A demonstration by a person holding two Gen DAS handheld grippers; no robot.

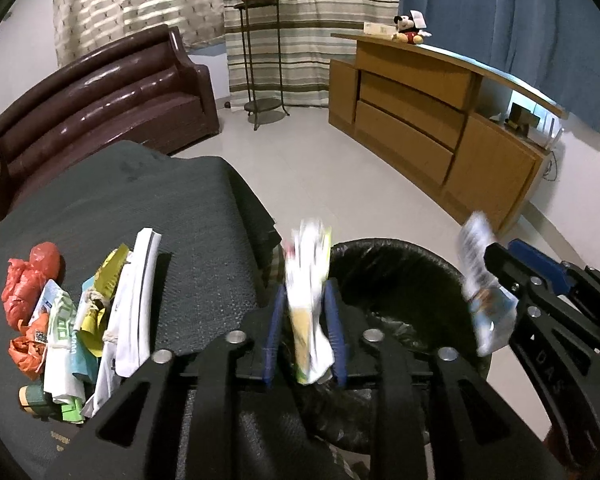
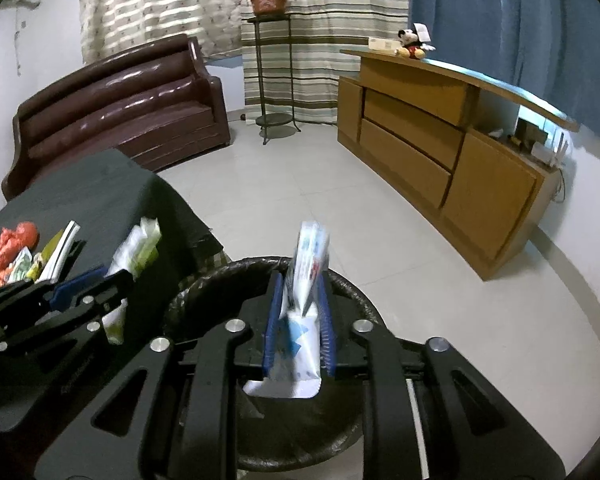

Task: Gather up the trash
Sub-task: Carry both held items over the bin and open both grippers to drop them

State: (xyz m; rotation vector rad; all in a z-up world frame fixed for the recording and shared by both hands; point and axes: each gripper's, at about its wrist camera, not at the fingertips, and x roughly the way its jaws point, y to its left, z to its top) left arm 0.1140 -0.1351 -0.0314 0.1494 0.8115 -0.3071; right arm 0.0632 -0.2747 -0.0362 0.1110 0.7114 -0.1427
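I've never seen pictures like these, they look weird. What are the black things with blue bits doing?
A person holds a grabbing tool in each hand, each with a small camera looking along its fingers. One picture looks along the left claw, the other along the right claw. Both hang over a black trash bin. A crumpled white-and-yellow wrapper sits loosely between the left's blue pads, a blue-and-white packet between the right's. More rubbish waits on the dark-covered table.

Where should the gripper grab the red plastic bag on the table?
Probably its bunched top knob, from above: the red plastic bag is soft and crumpled, that lump stands proud of the dark table, and wrappers crowd its right side.
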